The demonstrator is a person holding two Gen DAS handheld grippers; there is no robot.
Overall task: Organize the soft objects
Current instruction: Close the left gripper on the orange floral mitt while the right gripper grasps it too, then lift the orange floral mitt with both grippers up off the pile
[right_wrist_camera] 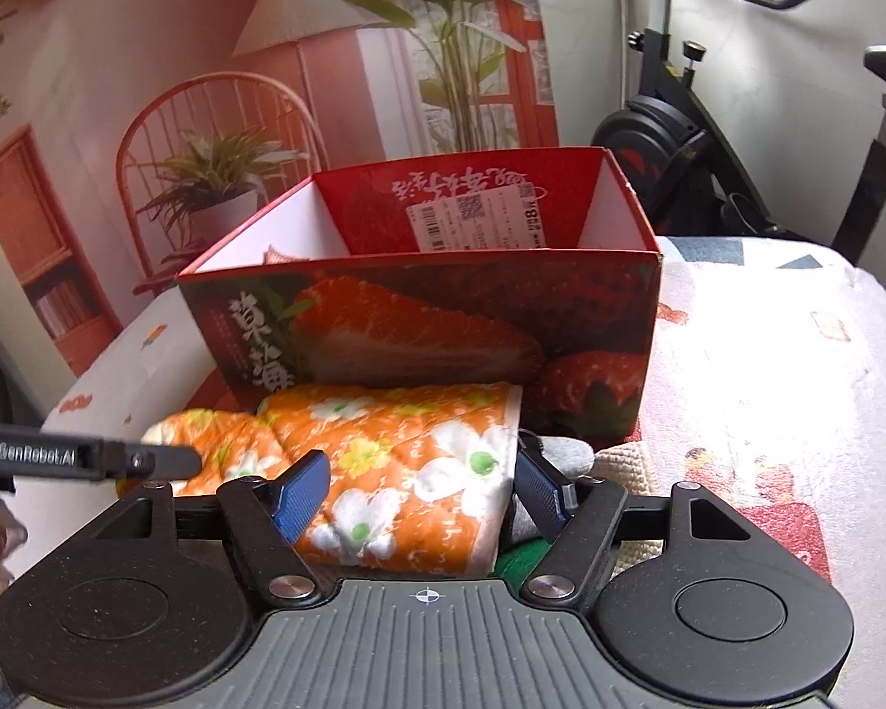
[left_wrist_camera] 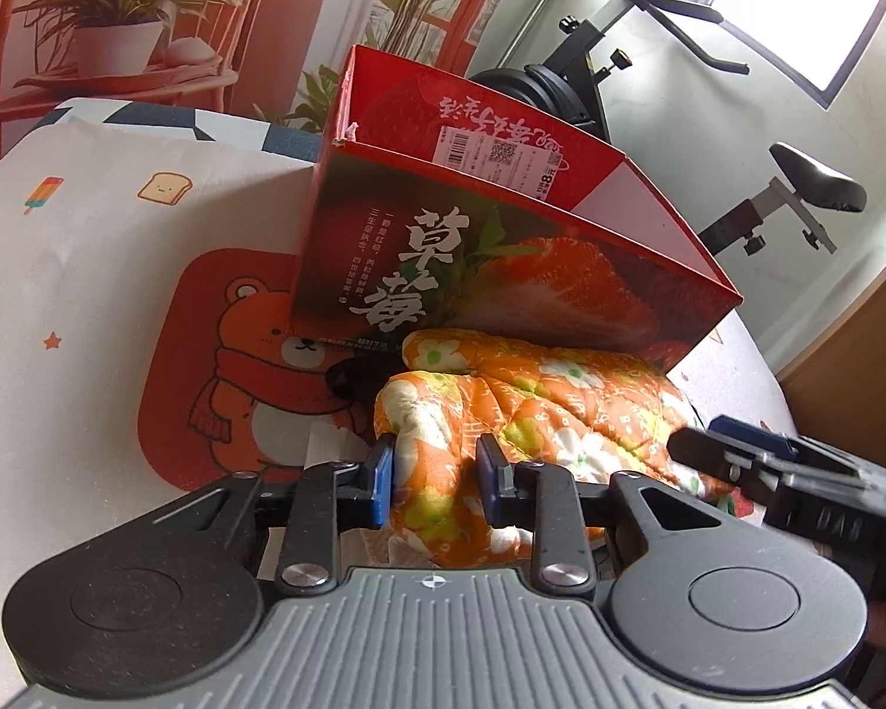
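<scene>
The left gripper (left_wrist_camera: 435, 475) pinches a bunched fold of the orange flowered quilted cloth (left_wrist_camera: 537, 396) between its blue pads, jaws narrow. The right gripper (right_wrist_camera: 425, 490) stands wider around the cloth's rolled end (right_wrist_camera: 407, 461), its left pad on the fabric, the right pad just beside the edge. Both angle downward. The cloth lies on the patterned bedcover (left_wrist_camera: 88, 248), against the front of the open strawberry box (left_wrist_camera: 502, 272).
</scene>
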